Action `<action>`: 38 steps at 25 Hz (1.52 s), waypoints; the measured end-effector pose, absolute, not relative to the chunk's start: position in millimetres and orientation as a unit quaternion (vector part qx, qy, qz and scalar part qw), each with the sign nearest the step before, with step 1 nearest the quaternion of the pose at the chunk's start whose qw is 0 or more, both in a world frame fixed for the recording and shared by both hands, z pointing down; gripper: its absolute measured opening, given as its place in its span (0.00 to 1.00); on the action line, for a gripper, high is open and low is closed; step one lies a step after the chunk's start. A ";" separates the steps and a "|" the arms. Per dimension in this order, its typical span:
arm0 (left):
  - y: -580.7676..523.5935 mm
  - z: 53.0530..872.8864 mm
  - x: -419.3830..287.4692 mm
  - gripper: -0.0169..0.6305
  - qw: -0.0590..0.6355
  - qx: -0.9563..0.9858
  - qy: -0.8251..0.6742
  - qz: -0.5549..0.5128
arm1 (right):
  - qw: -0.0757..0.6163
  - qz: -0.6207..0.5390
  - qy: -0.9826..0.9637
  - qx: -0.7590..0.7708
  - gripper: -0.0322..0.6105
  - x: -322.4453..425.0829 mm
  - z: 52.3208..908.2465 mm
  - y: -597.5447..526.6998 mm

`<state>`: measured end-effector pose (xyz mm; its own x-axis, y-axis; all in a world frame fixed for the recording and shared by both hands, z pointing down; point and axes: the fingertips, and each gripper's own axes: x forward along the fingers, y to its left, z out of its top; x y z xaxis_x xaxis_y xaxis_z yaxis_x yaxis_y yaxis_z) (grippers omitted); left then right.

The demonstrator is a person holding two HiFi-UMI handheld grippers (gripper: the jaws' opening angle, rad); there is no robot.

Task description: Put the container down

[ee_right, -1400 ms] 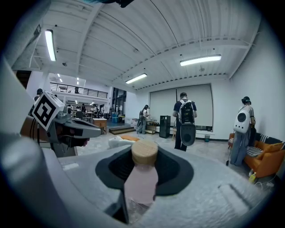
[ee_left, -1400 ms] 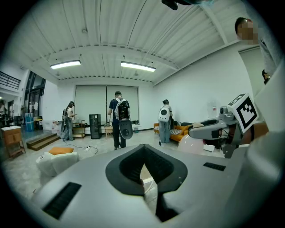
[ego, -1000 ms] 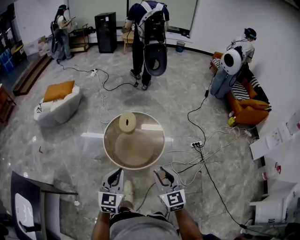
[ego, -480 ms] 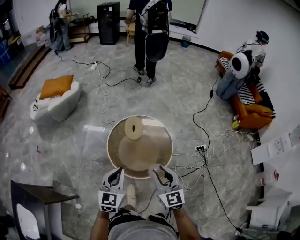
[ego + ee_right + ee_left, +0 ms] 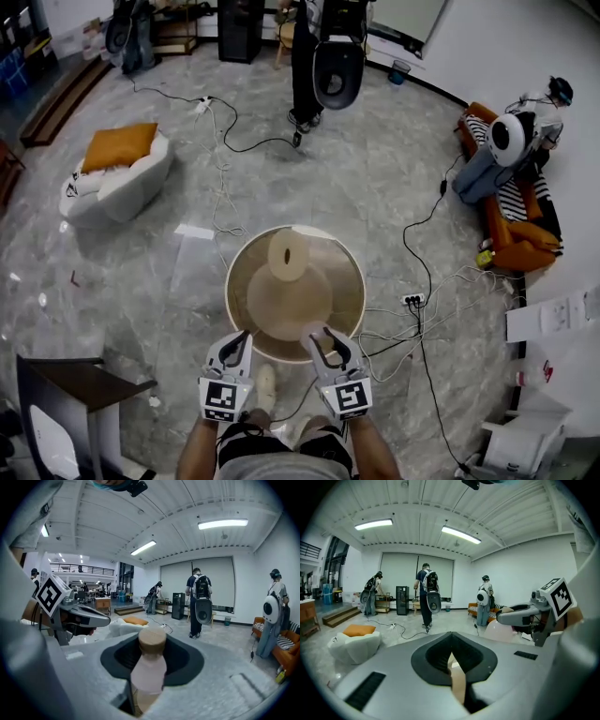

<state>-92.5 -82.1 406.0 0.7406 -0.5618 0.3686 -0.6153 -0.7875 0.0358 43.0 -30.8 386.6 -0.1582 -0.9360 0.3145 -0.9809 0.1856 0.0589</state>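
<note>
I hold a large round beige container [image 5: 295, 300] above the marble floor, with a pale disc [image 5: 288, 255] on its far side. My left gripper [image 5: 234, 339] and right gripper [image 5: 317, 336] are both shut on its near rim, side by side. In the left gripper view a thin tan edge [image 5: 458, 681] is pinched between the jaws of the left gripper [image 5: 452, 660], and the right gripper [image 5: 520, 616] shows beside a pale pink bulge. In the right gripper view a pale pink piece with a tan round top [image 5: 151, 641] stands between the jaws.
Cables and a power strip [image 5: 412, 300] lie on the floor just right of the container. A white beanbag with an orange cushion [image 5: 117, 178] is far left. A dark table [image 5: 75, 384] stands at my lower left. A person [image 5: 328, 56] stands ahead; another sits by the orange sofa [image 5: 516, 234].
The container has drifted right and a little lower in the head view and looks slightly larger. The room has slid upward in the frame. Both grippers keep their hold.
</note>
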 end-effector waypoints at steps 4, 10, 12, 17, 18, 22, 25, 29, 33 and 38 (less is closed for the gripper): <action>-107.2 428.8 -94.0 0.05 0.086 0.924 -0.329 0.177 | 0.145 0.082 -0.766 0.621 0.25 41.3 405.3 -63.3; -133.5 474.5 -101.6 0.05 0.102 0.908 -0.360 0.186 | 0.164 0.094 -0.789 0.585 0.25 35.9 454.0 -103.4; -140.1 491.4 -100.6 0.05 0.107 0.902 -0.373 0.190 | 0.169 0.097 -0.798 0.571 0.25 36.5 474.8 -115.4; -155.2 542.5 -95.7 0.05 0.123 0.887 -0.398 0.199 | 0.174 0.108 -0.816 0.540 0.25 35.4 534.1 -144.4; -158.0 553.9 -95.5 0.05 0.127 0.884 -0.403 0.201 | 0.176 0.110 -0.820 0.534 0.25 34.5 546.7 -148.9; -168.6 600.4 -92.2 0.05 0.141 0.874 -0.419 0.202 | 0.184 0.117 -0.830 0.514 0.25 32.9 597.7 -162.5; -178.9 637.7 -90.1 0.05 0.148 0.869 -0.426 0.205 | 0.187 0.123 -0.834 0.505 0.25 33.7 636.0 -175.0; -185.7 683.1 -88.4 0.05 0.165 0.860 -0.433 0.211 | 0.188 0.131 -0.836 0.498 0.25 37.0 684.1 -189.2; -189.9 724.9 -87.6 0.05 0.183 0.852 -0.441 0.216 | 0.191 0.134 -0.838 0.493 0.25 40.6 727.3 -201.3; -197.7 762.0 -83.6 0.05 0.218 0.837 -0.454 0.214 | 0.204 0.141 -0.840 0.483 0.25 42.6 770.0 -210.6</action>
